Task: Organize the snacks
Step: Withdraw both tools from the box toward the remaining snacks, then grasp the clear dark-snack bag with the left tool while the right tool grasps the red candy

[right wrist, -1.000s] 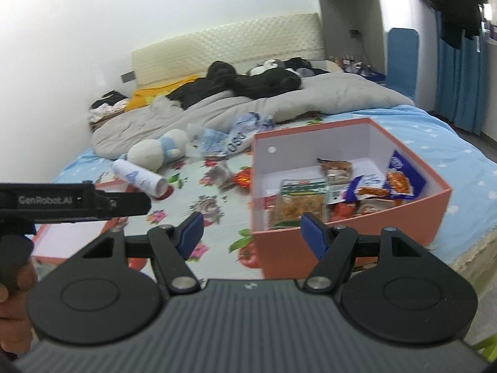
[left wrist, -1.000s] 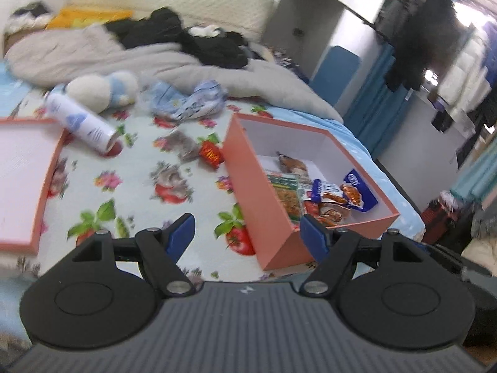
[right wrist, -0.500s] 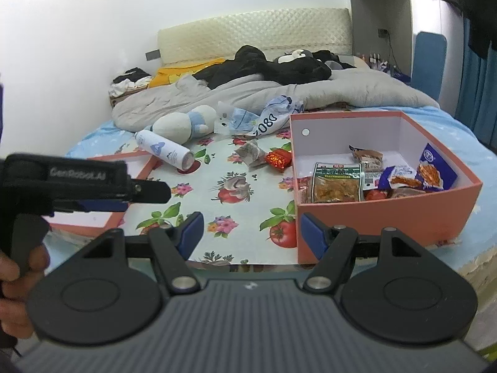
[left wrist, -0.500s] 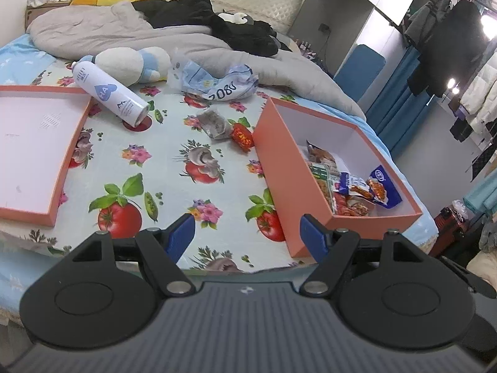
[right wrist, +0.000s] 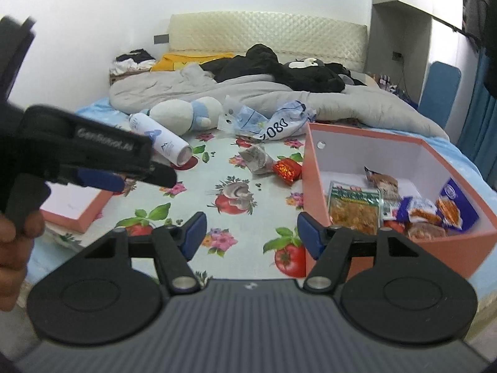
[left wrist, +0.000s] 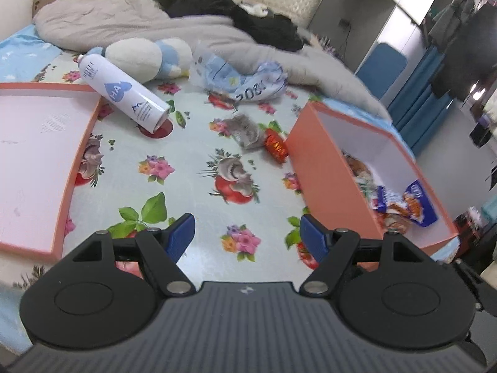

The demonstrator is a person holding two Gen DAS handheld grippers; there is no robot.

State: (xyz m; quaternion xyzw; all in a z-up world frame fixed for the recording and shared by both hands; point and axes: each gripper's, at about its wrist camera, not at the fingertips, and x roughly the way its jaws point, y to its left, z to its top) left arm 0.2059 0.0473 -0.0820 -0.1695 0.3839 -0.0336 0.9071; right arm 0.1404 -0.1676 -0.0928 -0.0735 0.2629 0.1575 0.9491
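Two snacks still outside the box as both tools close in

Left wrist view: the left tool (left wrist: 248, 233) stands spread with nothing between its blue pads. It has dropped closer to the flowered bedsheet (left wrist: 186, 171) than a second ago, so the crumpled grey snack wrapper (left wrist: 245, 132) and the shiny red snack packet (left wrist: 275, 149) now sit larger at centre frame, just left of the open salmon cardboard box (left wrist: 323, 168). The white spray can (left wrist: 124, 93) lies at upper left.

Right wrist view: the right tool (right wrist: 251, 233) is spread and empty, its jaws having just narrowed a little. Both loose snacks lie at centre frame, the red packet (right wrist: 287, 170) nearly against the box (right wrist: 313, 186), which holds several packets at right. Judging by this, a pick-up of the stragglers comes next.
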